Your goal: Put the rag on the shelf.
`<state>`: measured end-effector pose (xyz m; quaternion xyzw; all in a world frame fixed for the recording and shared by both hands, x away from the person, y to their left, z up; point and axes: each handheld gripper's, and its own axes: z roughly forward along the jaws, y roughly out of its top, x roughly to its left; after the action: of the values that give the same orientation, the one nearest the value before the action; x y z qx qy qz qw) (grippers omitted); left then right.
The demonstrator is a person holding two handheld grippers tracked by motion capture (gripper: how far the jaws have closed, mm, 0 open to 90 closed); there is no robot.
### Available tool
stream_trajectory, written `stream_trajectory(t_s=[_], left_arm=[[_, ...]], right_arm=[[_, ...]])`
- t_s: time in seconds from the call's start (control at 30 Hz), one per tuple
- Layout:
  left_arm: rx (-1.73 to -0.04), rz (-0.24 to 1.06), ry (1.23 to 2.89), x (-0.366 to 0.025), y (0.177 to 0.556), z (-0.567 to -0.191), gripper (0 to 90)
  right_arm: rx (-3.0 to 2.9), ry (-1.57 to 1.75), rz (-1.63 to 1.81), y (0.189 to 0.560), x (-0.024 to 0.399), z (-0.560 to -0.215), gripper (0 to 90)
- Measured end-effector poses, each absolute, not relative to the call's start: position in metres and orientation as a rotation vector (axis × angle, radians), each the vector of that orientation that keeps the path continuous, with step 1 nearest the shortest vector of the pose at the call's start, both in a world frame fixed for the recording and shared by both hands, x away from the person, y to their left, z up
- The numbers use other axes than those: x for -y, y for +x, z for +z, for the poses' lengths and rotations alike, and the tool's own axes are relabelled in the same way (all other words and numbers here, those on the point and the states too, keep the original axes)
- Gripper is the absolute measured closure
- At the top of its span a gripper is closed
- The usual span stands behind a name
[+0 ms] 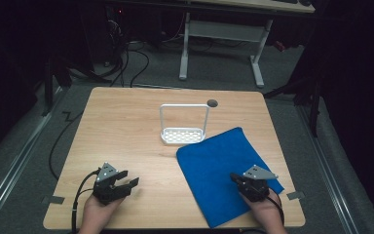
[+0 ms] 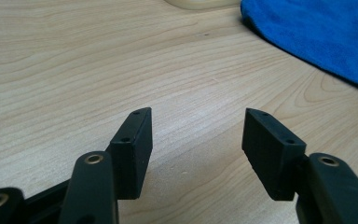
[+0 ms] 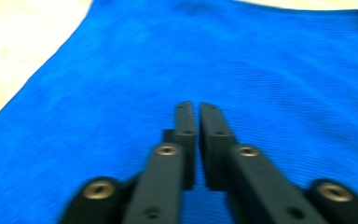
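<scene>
table [image 1: 126, 126] first, a pale wooden top under both our grippers. blue cloth [image 1: 221, 170] next: it lies flat beneath our right gripper [image 1: 237, 178] and reaches ahead of it, with its near corner running back towards our right hand [image 1: 265, 212]. we judge it light, soft and limp, likely to sag and slide on the wood, so we would pinch an edge or corner rather than its middle. white rack [image 1: 184, 127] stands ahead of both grippers, just past the cloth's far corner. our right gripper is closed, jaws together over the cloth with nothing between them. our left gripper [image 1: 128, 177] sits well to the side over bare wood, jaws wide apart and empty. we can read no brand, label or writing anywhere.
</scene>
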<state>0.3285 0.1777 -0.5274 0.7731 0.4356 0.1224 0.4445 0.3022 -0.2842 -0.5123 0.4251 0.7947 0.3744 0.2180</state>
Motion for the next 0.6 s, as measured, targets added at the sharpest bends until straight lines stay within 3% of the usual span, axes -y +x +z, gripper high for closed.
stream_trajectory(t_s=[0.6], left_arm=[[-1.091, 0.278, 1.902, -0.178, 0.332, -0.523, 42.0]], right_arm=[[-2.500, 0.923, 0.997, 0.290, 0.211, -0.525, 90.0]])
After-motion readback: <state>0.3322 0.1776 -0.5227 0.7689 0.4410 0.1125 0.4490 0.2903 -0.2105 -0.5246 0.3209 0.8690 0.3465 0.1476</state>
